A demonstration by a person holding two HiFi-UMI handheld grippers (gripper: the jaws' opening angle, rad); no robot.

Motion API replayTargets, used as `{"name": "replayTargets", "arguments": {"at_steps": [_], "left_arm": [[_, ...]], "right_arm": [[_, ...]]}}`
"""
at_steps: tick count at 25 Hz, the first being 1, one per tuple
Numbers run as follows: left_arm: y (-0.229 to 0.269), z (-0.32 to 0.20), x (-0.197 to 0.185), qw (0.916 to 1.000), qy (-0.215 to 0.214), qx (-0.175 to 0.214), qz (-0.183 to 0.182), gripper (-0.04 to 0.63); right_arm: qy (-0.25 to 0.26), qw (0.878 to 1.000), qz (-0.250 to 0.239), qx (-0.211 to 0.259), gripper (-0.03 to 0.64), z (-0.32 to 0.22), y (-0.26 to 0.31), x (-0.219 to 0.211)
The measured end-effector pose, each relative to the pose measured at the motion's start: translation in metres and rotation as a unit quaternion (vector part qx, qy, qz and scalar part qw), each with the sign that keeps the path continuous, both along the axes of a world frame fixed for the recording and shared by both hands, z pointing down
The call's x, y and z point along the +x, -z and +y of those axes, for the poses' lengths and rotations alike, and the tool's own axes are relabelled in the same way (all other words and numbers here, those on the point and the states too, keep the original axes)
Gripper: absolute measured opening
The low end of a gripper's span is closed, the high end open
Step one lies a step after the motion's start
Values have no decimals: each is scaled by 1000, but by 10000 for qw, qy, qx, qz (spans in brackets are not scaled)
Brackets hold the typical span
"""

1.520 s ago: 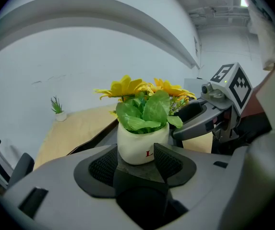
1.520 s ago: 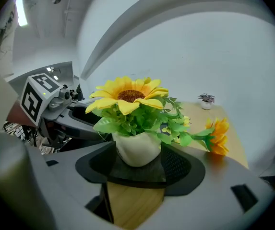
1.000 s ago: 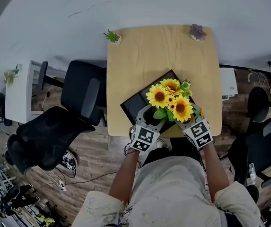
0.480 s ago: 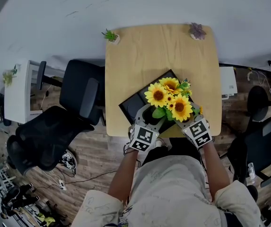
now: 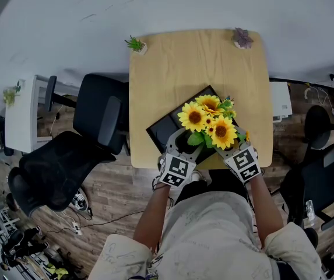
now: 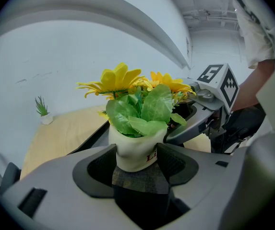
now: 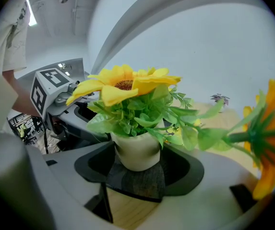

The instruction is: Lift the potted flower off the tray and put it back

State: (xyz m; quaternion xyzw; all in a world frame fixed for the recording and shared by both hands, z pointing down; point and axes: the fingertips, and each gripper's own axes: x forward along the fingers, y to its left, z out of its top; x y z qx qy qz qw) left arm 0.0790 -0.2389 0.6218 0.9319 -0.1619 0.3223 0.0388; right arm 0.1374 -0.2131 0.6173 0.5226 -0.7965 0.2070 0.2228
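The potted flower [image 5: 208, 123], yellow sunflowers and green leaves in a white pot [image 6: 135, 150], hangs over the table's front edge, just off the near corner of the black tray [image 5: 169, 127]. My left gripper [image 5: 185, 142] comes at it from the left and is shut on the pot, jaws pressing both sides [image 6: 136, 159]. From the right, my right gripper [image 5: 229, 147] is shut on the same pot [image 7: 137, 152], with wood showing under it. Each gripper view shows the other gripper behind the leaves: the right gripper [image 6: 209, 104] and the left gripper [image 7: 55, 97].
The wooden table [image 5: 213, 63] carries a small green plant [image 5: 136, 44] at its far left corner and a purple one [image 5: 243, 38] at its far right. Black office chairs [image 5: 91, 133] stand left of the table, another chair [image 5: 318, 174] to the right.
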Motion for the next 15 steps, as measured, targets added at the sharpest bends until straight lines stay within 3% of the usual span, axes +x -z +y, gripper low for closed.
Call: {"name": "replayTargets", "arguments": {"at_steps": [15], "left_arm": [[3, 0, 1, 9999, 119, 0, 93, 259]], "right_arm": [[-5, 9999, 111, 56, 290, 1, 4, 0]]}}
